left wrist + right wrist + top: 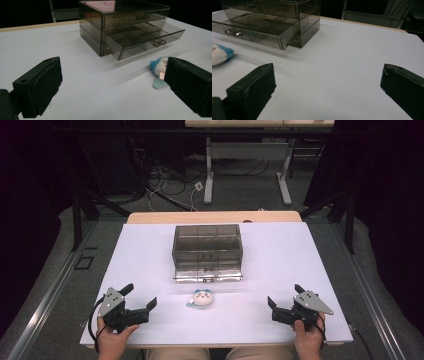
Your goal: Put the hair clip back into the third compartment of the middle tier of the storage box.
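Smoky clear drawer box [207,251], btm drawer open.

Left claw [141,296], right claw [284,297] agape

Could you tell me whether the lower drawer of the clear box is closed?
No, in the left gripper view the lower drawer juts well out from the clear box, while the upper drawer sits flush.

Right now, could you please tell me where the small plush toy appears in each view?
High view: plush toy at bottom centre, just in front of the open drawer.
Left gripper view: at right, partly behind the right jaw.
Right gripper view: at the left edge.
Shared landmark: the smoky drawer box.
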`<control>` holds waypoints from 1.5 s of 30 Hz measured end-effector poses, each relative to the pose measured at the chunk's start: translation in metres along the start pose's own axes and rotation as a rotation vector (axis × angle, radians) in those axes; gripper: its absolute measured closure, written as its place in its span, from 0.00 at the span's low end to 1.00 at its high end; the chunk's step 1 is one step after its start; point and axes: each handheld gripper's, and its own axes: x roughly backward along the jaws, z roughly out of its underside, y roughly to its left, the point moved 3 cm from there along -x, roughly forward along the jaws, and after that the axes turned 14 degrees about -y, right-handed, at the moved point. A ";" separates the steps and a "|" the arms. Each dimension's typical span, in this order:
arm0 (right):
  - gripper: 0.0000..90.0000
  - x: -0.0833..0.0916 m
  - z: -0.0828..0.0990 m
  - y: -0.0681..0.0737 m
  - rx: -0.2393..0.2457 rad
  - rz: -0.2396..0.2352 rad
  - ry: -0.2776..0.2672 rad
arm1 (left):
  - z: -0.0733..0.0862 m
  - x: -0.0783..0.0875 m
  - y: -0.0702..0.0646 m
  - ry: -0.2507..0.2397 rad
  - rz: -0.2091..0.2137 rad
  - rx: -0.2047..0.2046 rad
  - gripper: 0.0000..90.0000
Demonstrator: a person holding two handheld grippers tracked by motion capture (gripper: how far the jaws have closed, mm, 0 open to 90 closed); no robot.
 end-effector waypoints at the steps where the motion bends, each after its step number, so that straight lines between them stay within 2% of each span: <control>1: 0.00 0.000 0.001 0.001 0.005 -0.002 0.005 | 0.000 -0.001 -0.001 0.004 0.003 0.002 0.03; 12: 0.00 0.002 0.002 0.001 0.003 -0.003 0.006 | 0.002 -0.012 -0.011 0.037 0.049 0.002 0.03; 14: 0.00 0.002 0.002 0.000 0.000 0.006 0.001 | 0.001 -0.015 -0.014 0.039 0.066 0.020 0.03; 16: 0.00 0.003 0.002 0.000 -0.002 0.004 0.007 | 0.000 -0.017 -0.016 0.041 0.069 0.021 0.03; 25: 0.00 0.002 0.001 -0.002 -0.007 0.011 0.013 | -0.008 -0.027 -0.027 0.072 0.103 0.004 0.03; 30: 0.00 0.001 0.001 -0.002 -0.008 0.010 0.005 | -0.011 -0.033 -0.032 0.107 0.120 -0.003 0.03; 38: 0.00 0.001 0.002 -0.003 -0.016 0.012 0.006 | -0.016 -0.047 -0.040 0.124 0.146 0.035 0.03; 45: 0.01 0.001 0.002 -0.005 -0.016 0.014 0.005 | -0.018 -0.060 -0.052 0.154 0.171 0.026 0.03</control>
